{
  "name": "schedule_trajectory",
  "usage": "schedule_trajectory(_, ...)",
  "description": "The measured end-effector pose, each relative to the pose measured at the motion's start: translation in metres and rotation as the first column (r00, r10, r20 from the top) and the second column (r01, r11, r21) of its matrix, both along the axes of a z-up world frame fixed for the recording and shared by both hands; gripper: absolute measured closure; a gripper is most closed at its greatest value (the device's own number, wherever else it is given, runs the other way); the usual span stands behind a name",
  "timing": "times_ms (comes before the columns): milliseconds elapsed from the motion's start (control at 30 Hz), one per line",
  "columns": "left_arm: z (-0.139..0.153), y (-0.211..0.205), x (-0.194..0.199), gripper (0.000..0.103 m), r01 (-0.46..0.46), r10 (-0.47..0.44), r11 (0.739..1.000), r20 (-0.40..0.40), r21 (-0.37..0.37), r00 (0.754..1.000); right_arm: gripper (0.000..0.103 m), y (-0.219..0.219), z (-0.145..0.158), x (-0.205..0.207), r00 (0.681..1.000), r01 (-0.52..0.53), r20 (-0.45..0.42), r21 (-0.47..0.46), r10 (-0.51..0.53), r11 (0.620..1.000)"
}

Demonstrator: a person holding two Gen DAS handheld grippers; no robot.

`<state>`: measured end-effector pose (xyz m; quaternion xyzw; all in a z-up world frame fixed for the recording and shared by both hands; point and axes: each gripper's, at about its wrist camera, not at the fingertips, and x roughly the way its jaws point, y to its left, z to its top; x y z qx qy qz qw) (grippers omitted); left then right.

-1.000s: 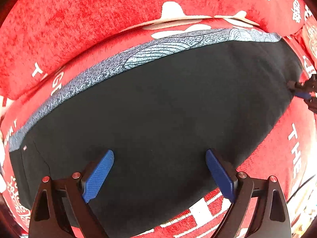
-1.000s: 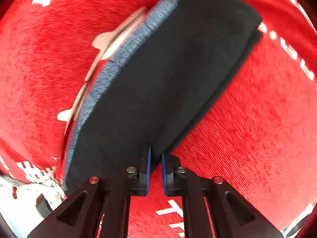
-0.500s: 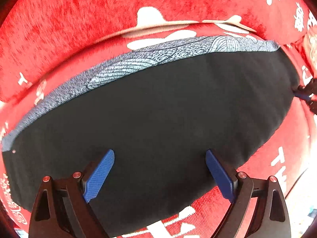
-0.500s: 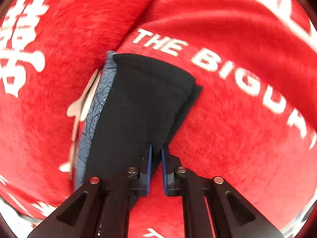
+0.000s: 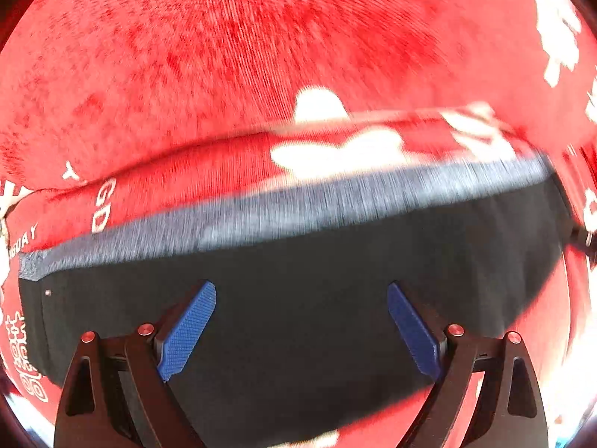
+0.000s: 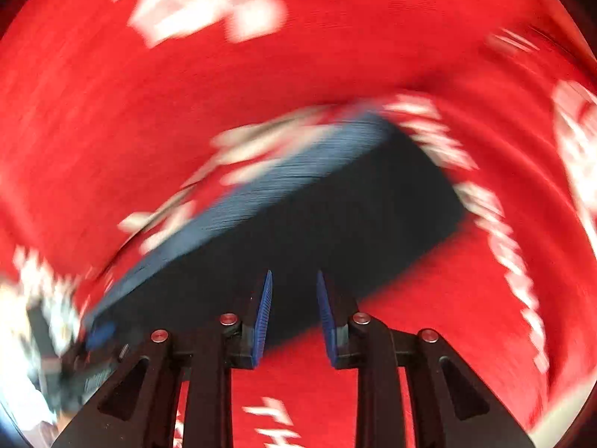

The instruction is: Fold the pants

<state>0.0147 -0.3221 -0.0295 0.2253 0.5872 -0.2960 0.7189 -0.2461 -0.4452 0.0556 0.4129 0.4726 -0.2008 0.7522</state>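
Left wrist view: left hand-held gripper (image 5: 301, 330) spread wide, empty, low over black pants (image 5: 298, 280) lying folded flat on red printed cover (image 5: 242, 56); grey patterned band (image 5: 298, 201) along far edge.

Right wrist view, blurred: right hand-held gripper (image 6: 294, 319) parted slightly, gripping nothing, at pants' (image 6: 317, 224) near edge.

Best pinched at both end corners together, carried over square, edges aligned.

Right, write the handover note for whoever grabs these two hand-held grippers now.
Left hand-held gripper: wide open, hovering over the dark folded pants, gripping nothing.
Right hand-held gripper: partly open at the pants' near edge, nothing pinched.
Pants lie flat in a folded slab on the red printed cloth, grey patterned layer along the far edge.
Left: judge whether another fold is needed; blur hides detail.
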Motion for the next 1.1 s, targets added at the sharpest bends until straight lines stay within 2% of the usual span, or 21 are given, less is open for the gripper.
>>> schedule_trajectory(100,-0.018,-0.017,0.020,0.009,-0.061,0.061,0.998,0.046,0.012,0.997,0.075,0.009,-0.020,0.055,0.995,-0.092,0.048,0.032,0.090,0.995)
schedule_trajectory(167,-0.035,-0.024,0.030,0.009,-0.104,0.103,0.994,0.043,0.034,0.994,0.075,0.008,-0.043,0.080,0.993,-0.120,0.016,0.022,0.119,0.993)
schedule_trajectory(200,-0.038,-0.024,0.033,0.009,-0.119,0.119,0.993,0.032,0.022,0.992,0.075,0.004,-0.053,0.084,0.993,-0.117,-0.012,0.014,0.117,0.993)
schedule_trajectory(267,-0.039,-0.021,0.036,0.009,-0.131,0.131,0.991,0.036,0.005,0.991,0.087,-0.008,-0.058,0.071,0.996,-0.090,0.025,0.021,0.089,0.996)
schedule_trajectory(333,-0.037,-0.020,0.036,0.009,-0.111,0.111,0.994,0.049,0.009,0.993,0.089,-0.030,-0.057,0.056,1.000,-0.026,0.005,-0.017,0.026,1.000)
schedule_trajectory(433,-0.031,-0.020,0.037,0.009,-0.113,0.111,0.993,0.047,0.034,0.993,0.089,-0.067,-0.050,0.020,0.994,0.073,-0.072,-0.112,-0.081,0.991)
schedule_trajectory(500,-0.023,-0.020,0.034,0.009,-0.112,0.110,0.993,0.045,0.048,0.993,0.088,-0.091,-0.045,-0.003,0.982,0.138,-0.112,-0.128,-0.153,0.982)
schedule_trajectory(567,-0.011,-0.015,0.025,0.009,-0.088,0.087,0.995,0.039,0.035,0.995,0.079,-0.101,-0.035,-0.019,0.971,0.171,-0.143,-0.135,-0.190,0.976)
schedule_trajectory(633,-0.002,-0.007,0.007,0.009,-0.049,0.048,0.998,0.032,0.035,0.998,0.078,-0.095,-0.024,-0.036,0.976,0.162,-0.127,-0.110,-0.176,0.981)
schedule_trajectory(733,-0.007,0.009,-0.025,0.009,0.023,-0.025,0.996,0.014,0.085,1.000,0.078,-0.061,-0.017,-0.046,0.987,0.058,-0.143,-0.118,-0.075,0.991)
schedule_trajectory(800,-0.021,0.020,-0.044,0.008,0.062,-0.062,0.988,-0.003,0.144,0.998,0.071,-0.038,-0.024,-0.050,0.984,-0.004,-0.178,-0.122,-0.018,0.993)
schedule_trajectory(833,-0.019,0.028,-0.051,0.008,0.034,-0.036,0.992,0.010,0.119,0.999,0.065,-0.031,-0.029,-0.046,0.979,-0.026,-0.202,-0.123,0.001,0.992)
schedule_trajectory(900,-0.016,0.034,-0.052,0.008,0.009,-0.007,0.993,-0.016,0.115,1.000,0.065,-0.009,-0.026,-0.044,0.983,-0.025,-0.184,-0.178,-0.008,0.984)
schedule_trajectory(1000,-0.013,0.037,-0.050,0.008,-0.010,0.015,0.990,-0.035,0.140,0.999,0.060,-0.004,-0.020,-0.052,0.977,0.005,-0.212,-0.126,-0.032,0.992)
schedule_trajectory(1100,-0.008,0.035,-0.049,0.008,0.004,0.000,0.987,-0.028,0.159,1.000,0.055,0.007,-0.011,-0.062,0.975,0.035,-0.215,-0.068,-0.049,0.997)
